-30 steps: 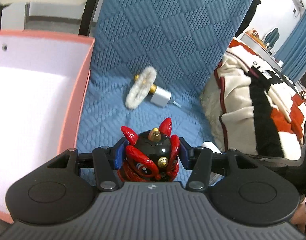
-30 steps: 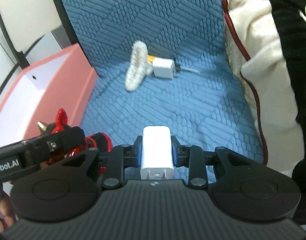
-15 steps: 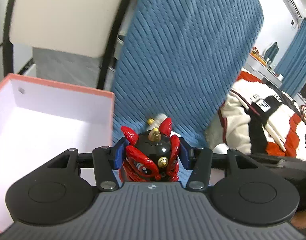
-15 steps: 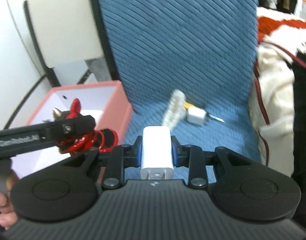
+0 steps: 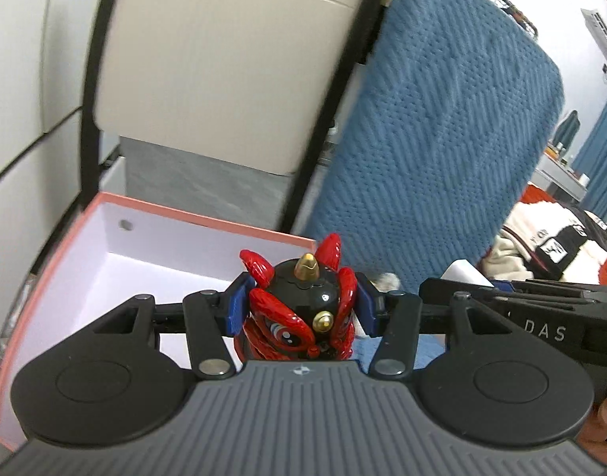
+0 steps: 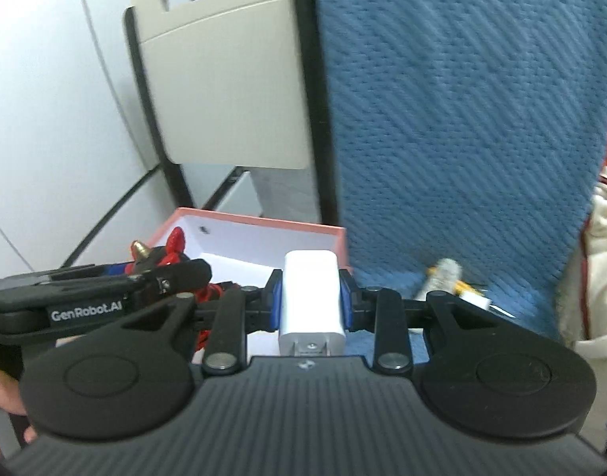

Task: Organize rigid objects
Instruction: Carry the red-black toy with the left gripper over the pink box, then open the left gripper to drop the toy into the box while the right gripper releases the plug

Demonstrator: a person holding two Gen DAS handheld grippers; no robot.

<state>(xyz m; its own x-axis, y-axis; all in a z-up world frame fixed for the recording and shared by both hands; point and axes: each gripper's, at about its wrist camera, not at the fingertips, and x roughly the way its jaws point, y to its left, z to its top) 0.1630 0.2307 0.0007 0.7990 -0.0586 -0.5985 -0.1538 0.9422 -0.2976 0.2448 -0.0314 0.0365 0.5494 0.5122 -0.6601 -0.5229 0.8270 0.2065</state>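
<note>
With both loads clear of the blue seat (image 6: pixel 462 119), I need to drop each one cleanly into the pink box (image 5: pixel 208 222). My left claw (image 5: pixel 299 313) is about half open and clamped on the red-and-black toy (image 5: pixel 299 309), its pads pressing the sides, with the box's white inside just beyond and to the left. My right claw (image 6: pixel 309 297) is narrowly set and gripping the white charger (image 6: pixel 310 297), which hangs by the box's right wall. I judge the best course is to bring each claw well over the rim, lower it near the floor of the box, then release, so neither piece bounces out. The two claws sit close together, so I should go one at a time. A fluffy brush (image 6: pixel 442 277) and a small plug (image 6: pixel 476 299) lie on the seat.
</note>
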